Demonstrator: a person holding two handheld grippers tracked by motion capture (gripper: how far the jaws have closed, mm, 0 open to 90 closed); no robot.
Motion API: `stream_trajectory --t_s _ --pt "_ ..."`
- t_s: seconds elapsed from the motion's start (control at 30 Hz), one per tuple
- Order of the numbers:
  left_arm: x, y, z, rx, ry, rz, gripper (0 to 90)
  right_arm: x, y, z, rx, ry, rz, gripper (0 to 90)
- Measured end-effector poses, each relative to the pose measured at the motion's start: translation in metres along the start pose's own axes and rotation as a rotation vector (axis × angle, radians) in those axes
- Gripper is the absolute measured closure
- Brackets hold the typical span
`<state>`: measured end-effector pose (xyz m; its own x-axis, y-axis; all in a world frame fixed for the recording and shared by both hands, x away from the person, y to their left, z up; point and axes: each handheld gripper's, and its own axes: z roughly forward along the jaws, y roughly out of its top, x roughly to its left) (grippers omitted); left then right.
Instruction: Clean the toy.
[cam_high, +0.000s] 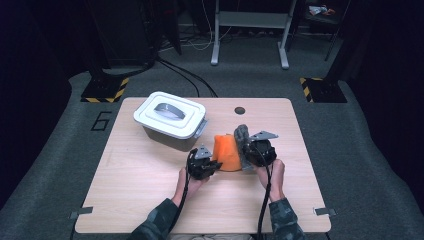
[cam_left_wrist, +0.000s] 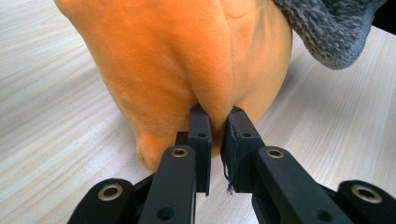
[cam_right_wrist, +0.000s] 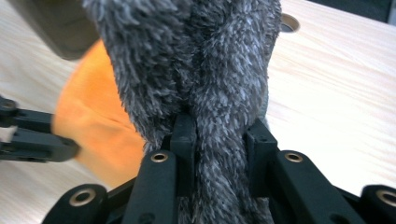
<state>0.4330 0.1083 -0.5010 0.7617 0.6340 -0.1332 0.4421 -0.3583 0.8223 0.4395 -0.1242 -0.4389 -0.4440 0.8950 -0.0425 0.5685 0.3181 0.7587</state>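
An orange fleece cloth (cam_high: 226, 151) stands bunched up on the wooden table (cam_high: 150, 190), with a grey fuzzy cloth (cam_high: 242, 136) against its right side. My left gripper (cam_high: 212, 165) is at the orange cloth's left lower edge, its jaws shut on a fold of the orange fabric (cam_left_wrist: 187, 60). In the left gripper view the grey cloth (cam_left_wrist: 331, 28) hangs at the upper right. My right gripper (cam_high: 250, 152) is on the right, shut on a thick fold of the grey fuzzy cloth (cam_right_wrist: 205, 70). In the right gripper view the orange cloth (cam_right_wrist: 98, 126) lies behind, and my left gripper's jaws enter at the left.
A white lidded plastic bin (cam_high: 170, 120) with a grey handle stands at the table's back left. A round cable hole (cam_high: 240, 110) sits near the far edge. Beyond the table are a grey carpet, a desk frame (cam_high: 250, 30) and yellow-black striped bases (cam_high: 105, 90).
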Motion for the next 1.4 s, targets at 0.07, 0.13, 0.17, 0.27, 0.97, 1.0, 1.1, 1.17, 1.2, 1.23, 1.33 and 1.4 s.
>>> stream_trajectory --t_s 0.07,0.13,0.17,0.27,0.97,1.0,1.1,1.17,1.2,1.23,1.33,1.4 --pt "0.000 0.000 0.000 -0.002 -0.001 -0.002 82.0 -0.006 -0.003 0.001 0.006 -0.010 0.014 70.1" --pt "0.000 0.000 0.000 0.001 0.001 0.000 82.0 -0.014 -0.007 0.004 0.023 -0.029 0.044 70.1" --pt "0.000 0.000 0.000 0.001 0.001 0.000 81.9 -0.016 -0.008 0.005 0.029 -0.033 0.051 70.0" --pt "0.000 -0.001 0.001 -0.004 -0.002 -0.006 82.0 -0.022 -0.011 0.009 0.045 -0.038 0.058 70.1" --pt "0.001 -0.001 0.000 0.002 0.000 0.001 81.9 -0.043 -0.035 0.051 0.184 -0.001 0.151 70.5" --pt "0.002 -0.001 0.000 0.001 0.002 0.000 81.7 -0.046 -0.034 0.046 0.169 -0.007 0.141 71.0" --pt "0.002 -0.002 0.001 -0.006 -0.003 -0.003 81.5 -0.048 -0.030 0.032 0.128 -0.021 0.146 71.2" --pt "0.002 -0.002 0.001 -0.006 -0.003 -0.003 81.5 -0.046 -0.024 0.019 0.085 -0.024 0.140 71.1" --pt "0.002 -0.002 0.001 -0.006 -0.003 -0.003 81.5 -0.044 -0.021 0.012 0.071 -0.018 0.138 71.1" --pt "0.002 -0.002 0.001 -0.003 0.000 0.004 81.4 -0.042 -0.017 0.005 0.043 -0.020 0.121 71.0" --pt "0.002 -0.002 0.001 -0.008 -0.002 -0.001 81.3 -0.033 -0.009 -0.007 0.008 -0.003 0.086 70.9" --pt "0.002 -0.002 0.001 -0.007 0.000 0.005 81.1 -0.023 -0.001 -0.013 -0.011 0.023 0.056 70.9"
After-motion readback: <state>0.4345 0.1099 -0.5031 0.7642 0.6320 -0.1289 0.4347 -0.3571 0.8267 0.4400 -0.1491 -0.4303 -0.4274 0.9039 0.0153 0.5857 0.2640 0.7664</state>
